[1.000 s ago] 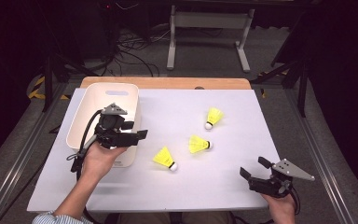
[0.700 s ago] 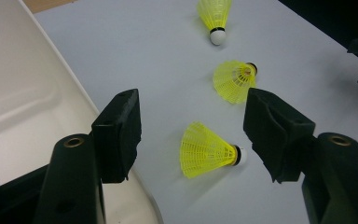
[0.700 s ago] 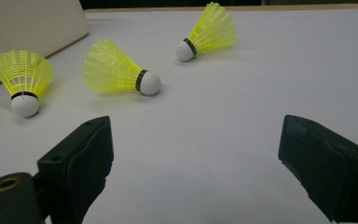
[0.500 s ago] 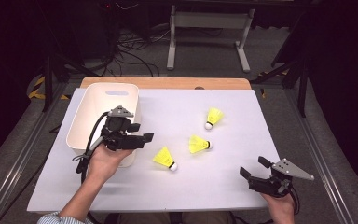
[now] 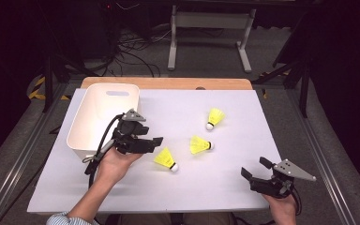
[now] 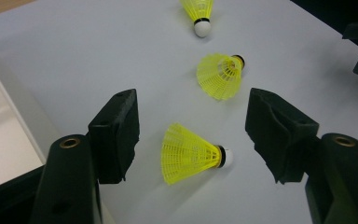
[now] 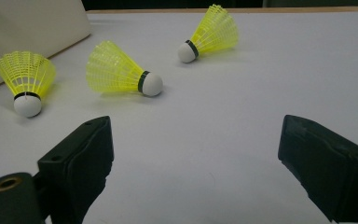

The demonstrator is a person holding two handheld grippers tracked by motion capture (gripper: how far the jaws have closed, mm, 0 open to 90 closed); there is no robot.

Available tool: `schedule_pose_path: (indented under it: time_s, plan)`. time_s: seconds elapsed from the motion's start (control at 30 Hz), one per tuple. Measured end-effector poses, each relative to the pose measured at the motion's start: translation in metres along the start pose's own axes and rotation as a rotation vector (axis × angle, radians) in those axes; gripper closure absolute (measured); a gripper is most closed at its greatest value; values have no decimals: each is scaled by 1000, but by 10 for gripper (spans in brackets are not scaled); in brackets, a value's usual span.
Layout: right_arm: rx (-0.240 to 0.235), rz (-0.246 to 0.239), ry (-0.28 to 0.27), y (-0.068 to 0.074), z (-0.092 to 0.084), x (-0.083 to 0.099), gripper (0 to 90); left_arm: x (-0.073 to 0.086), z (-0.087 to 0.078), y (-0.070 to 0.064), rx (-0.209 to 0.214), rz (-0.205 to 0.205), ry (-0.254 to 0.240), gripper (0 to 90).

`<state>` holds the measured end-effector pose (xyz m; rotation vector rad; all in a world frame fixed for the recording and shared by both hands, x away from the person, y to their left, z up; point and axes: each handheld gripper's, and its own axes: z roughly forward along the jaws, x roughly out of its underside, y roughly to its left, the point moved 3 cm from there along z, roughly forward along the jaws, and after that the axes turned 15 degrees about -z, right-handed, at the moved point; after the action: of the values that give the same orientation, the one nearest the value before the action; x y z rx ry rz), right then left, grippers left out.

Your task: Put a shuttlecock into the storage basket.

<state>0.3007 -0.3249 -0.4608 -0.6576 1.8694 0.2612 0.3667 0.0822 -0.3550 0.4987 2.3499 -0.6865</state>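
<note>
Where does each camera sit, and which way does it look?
High view: above the person's side, looking forward and down on the table; both forearms, left gripper, right gripper.
Left gripper view: on that gripper, looking between its open jaws at the nearest shuttlecock.
Right gripper view: low over the table, open jaws.
Shared: three yellow shuttlecocks, white bin.

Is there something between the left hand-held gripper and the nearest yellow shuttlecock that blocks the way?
Nothing visible does. The left hand-held gripper is open and the nearest shuttlecock lies on the bare white table framed between its jaws.
</note>
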Motion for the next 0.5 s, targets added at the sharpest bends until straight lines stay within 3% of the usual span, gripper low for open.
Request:
schedule_pose_path:
  time_s: [0.5]
  plan:
    - [-5, -16, 2, 2, 0, -1, 112, 2, 18, -11, -1, 29, 39, 358]
